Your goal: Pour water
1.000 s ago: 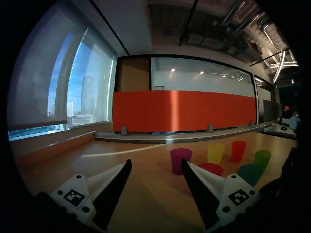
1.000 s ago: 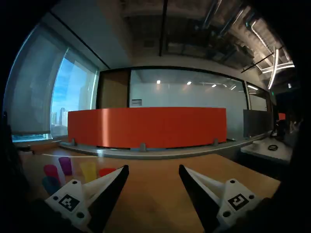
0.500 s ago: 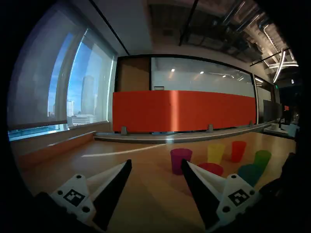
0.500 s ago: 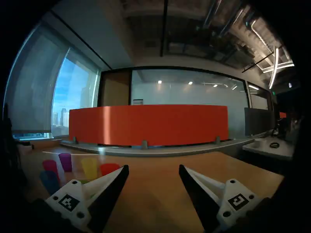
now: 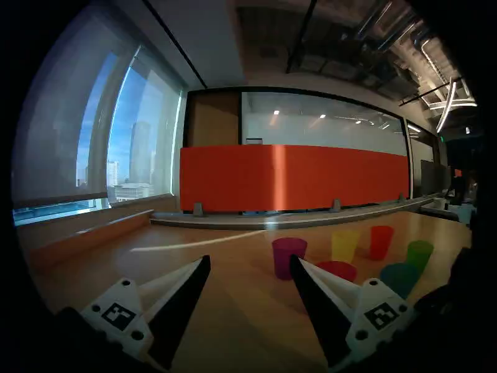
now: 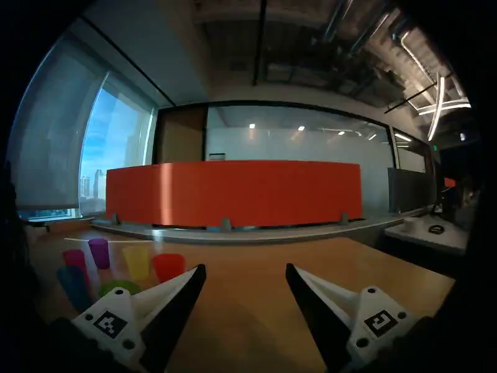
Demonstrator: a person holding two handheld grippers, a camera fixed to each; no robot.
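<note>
Several coloured plastic cups stand on the wooden table. In the left gripper view a purple cup sits ahead of my left gripper, with a red cup just behind the right finger, then yellow, orange, green and blue cups to the right. My left gripper is open and empty. In the right gripper view the same cups cluster at the far left: purple, yellow, orange, pink, blue, green. My right gripper is open and empty, with the cups to its left.
A long orange divider panel stands along the table's far edge. Large windows run along the left side. A second desk with a monitor lies at the right.
The right gripper has risen or tilted, so the cups show more fully and nearer at its left. The left gripper has stayed still.
</note>
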